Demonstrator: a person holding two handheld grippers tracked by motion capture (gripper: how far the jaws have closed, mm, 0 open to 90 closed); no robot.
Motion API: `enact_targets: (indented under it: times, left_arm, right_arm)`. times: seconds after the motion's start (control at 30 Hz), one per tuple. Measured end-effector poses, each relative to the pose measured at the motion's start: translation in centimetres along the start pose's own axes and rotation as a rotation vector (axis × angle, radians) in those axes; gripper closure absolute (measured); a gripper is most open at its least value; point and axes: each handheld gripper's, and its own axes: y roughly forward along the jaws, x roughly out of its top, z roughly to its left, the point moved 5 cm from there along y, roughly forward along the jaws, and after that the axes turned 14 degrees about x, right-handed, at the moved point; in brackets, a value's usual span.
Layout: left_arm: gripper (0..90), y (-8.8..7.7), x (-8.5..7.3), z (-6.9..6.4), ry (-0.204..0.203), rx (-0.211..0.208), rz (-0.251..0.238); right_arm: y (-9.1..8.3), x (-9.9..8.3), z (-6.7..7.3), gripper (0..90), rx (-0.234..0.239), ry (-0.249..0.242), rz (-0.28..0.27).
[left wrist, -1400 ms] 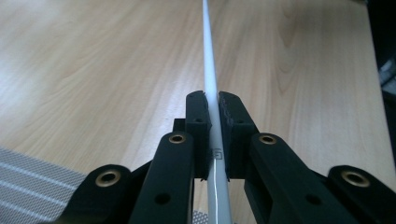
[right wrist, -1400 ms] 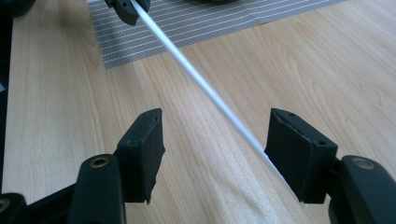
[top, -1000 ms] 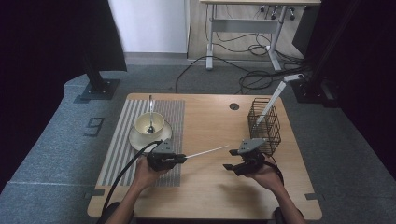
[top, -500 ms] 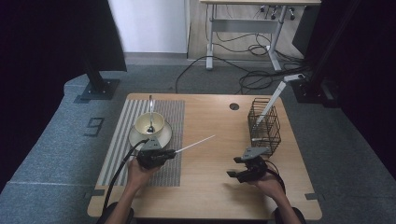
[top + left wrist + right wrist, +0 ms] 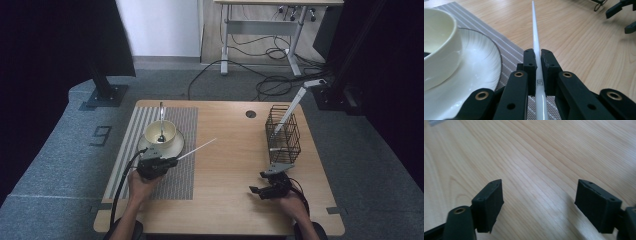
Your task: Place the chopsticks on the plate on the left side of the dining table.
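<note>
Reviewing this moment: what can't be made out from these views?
- White chopstick: left gripper view; its near end is cut off by the bottom edge, past the left gripper.
- Wire basket: high view; contents too small to name.
- Cup: high view; contents too small to tell, utensil inside.

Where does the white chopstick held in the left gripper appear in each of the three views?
High view: the white chopstick slants up and to the right from the left gripper, over the placemat edge.
Left gripper view: centre, clamped between the jaws, running up to the top edge.
Right gripper view: not in it; open jaws over bare wooden table.
Shared landmark: the wooden table.
</note>
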Motion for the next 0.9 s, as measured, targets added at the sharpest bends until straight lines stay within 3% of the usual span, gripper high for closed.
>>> enact_targets:
  times: [0.33, 0.77, 0.9]
  left_arm:
    - [83.5, -0.9, -1.0, 1.7, -0.038, 0.046, -0.009]
    - [83.5, -2.6, -2.9, 4.4, -0.106, 0.114, -0.007]
    - [83.5, -2.4, -3.4, 4.9, -0.105, 0.136, 0.018]
  right_arm:
    - [0.2, -1.1, -0.7, 13.8, -0.073, 0.036, 0.018]
    - [0.3, -1.4, -0.7, 13.4, -0.082, 0.013, -0.005]
    - [0.2, -1.5, -0.7, 13.2, -0.080, 0.009, -0.012]
